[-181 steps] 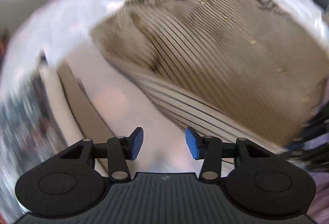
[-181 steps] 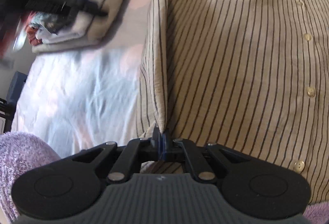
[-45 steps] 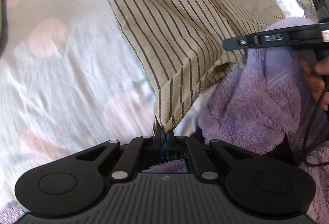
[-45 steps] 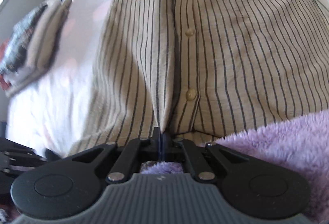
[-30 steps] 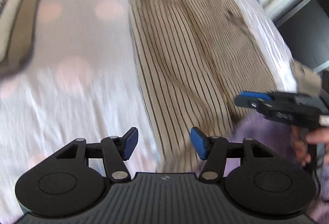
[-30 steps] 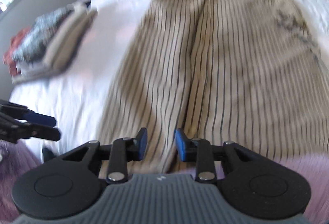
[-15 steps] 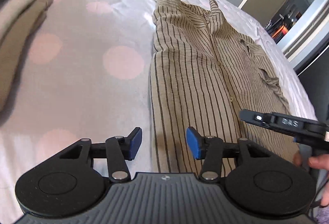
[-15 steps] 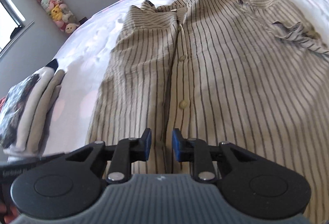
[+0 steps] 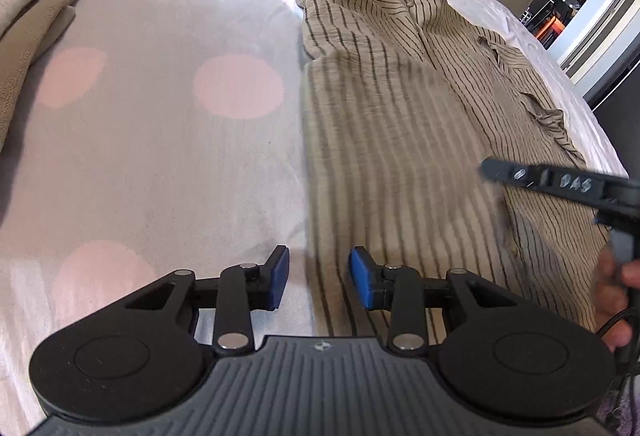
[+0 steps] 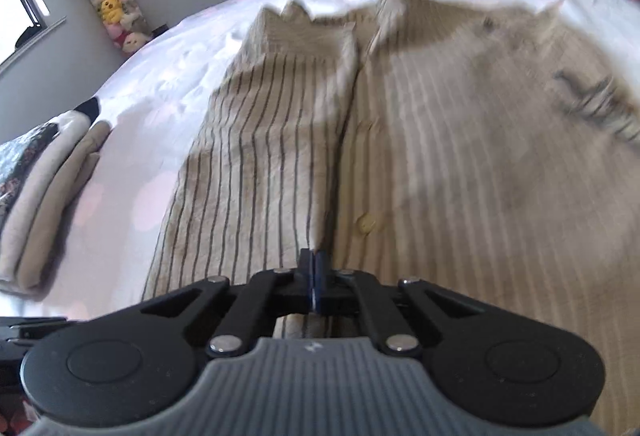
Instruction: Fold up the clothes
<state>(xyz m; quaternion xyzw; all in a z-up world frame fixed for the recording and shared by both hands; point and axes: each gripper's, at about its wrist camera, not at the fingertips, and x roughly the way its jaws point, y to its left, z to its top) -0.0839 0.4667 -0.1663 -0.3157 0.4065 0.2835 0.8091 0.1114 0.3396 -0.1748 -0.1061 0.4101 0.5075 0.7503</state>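
Shirt (image 9: 400,108), tan with dark stripes, lies spread on the dotted bedsheet (image 9: 160,140) ahead of both grippers. Right gripper (image 10: 314,268) is pressed together on a fold of the shirt's front near a button (image 10: 366,224). Left gripper (image 9: 319,274), its jaws just closing, straddles the shirt's left edge without pinching. Folded clothes (image 10: 44,188) sit off to the left.

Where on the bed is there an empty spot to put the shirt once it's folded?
The widest bare patch of the dotted sheet lies between the folded clothes stack on one side and the striped shirt on the other. A narrow bare strip runs beyond the collar. The shirt's side is crowded: both grippers work at its near edge.
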